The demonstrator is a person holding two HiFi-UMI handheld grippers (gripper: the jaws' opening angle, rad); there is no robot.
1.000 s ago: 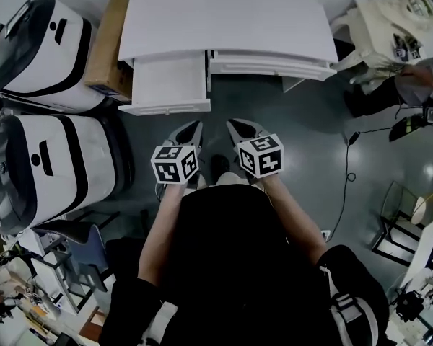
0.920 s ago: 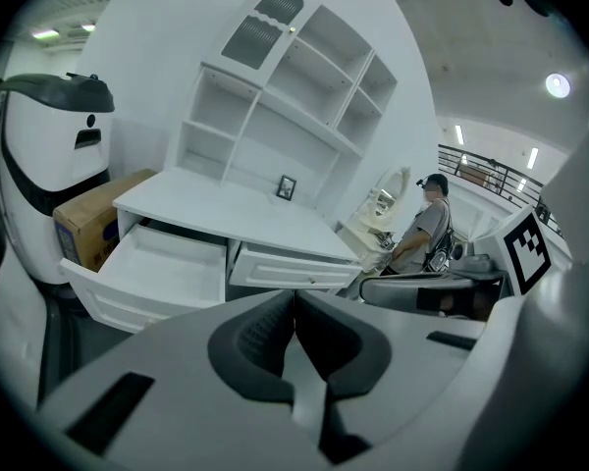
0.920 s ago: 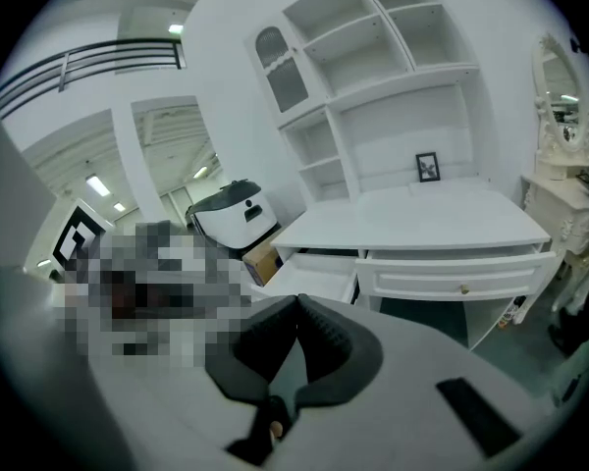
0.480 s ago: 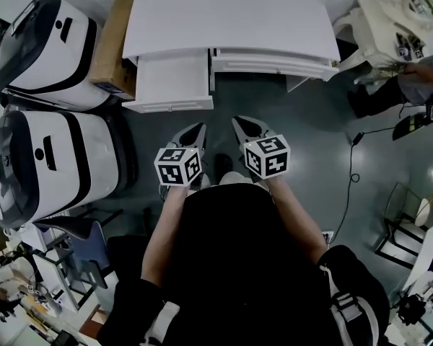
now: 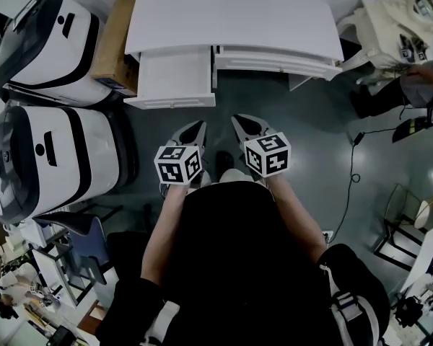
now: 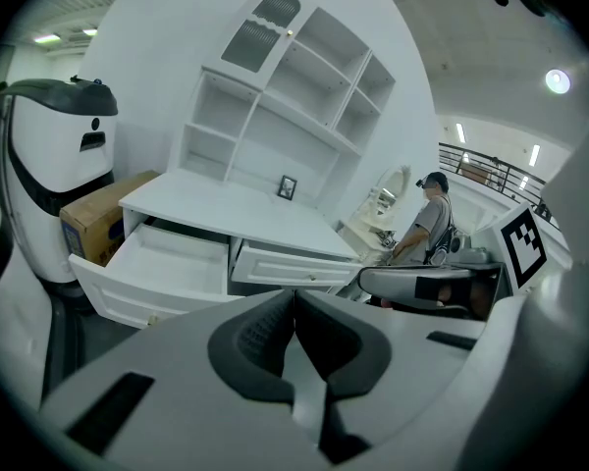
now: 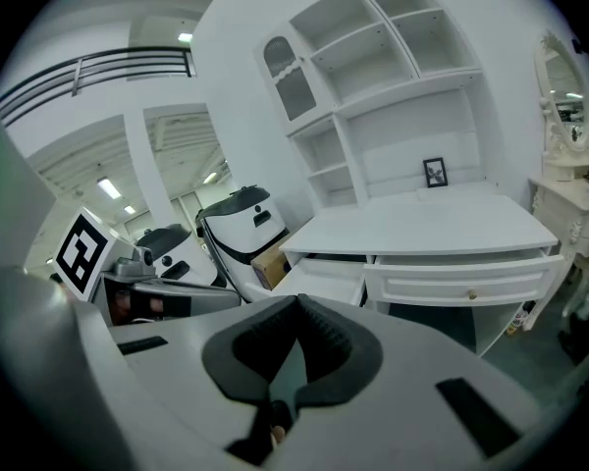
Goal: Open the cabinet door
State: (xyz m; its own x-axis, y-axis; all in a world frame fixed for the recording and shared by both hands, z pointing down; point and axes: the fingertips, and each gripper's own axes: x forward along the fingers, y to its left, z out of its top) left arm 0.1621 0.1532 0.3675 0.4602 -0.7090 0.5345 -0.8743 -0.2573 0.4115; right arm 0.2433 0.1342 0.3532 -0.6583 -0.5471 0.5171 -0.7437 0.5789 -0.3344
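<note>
While my left claw [image 5: 195, 127] and right claw [image 5: 239, 122] are shut and empty, the table's [image 5: 231, 20] left drawer [image 5: 172, 78] juts toward me.

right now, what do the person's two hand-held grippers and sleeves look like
Both the left hand-held gripper and the right hand-held gripper are pale grey tapering shells with dark ribbed pads inside. Each carries a white cube printed with black square markers. The person wears a black top that leaves the forearms uncovered.

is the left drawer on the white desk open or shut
Open: the left drawer is pulled well out from the white desk, its bare inside showing.
</note>
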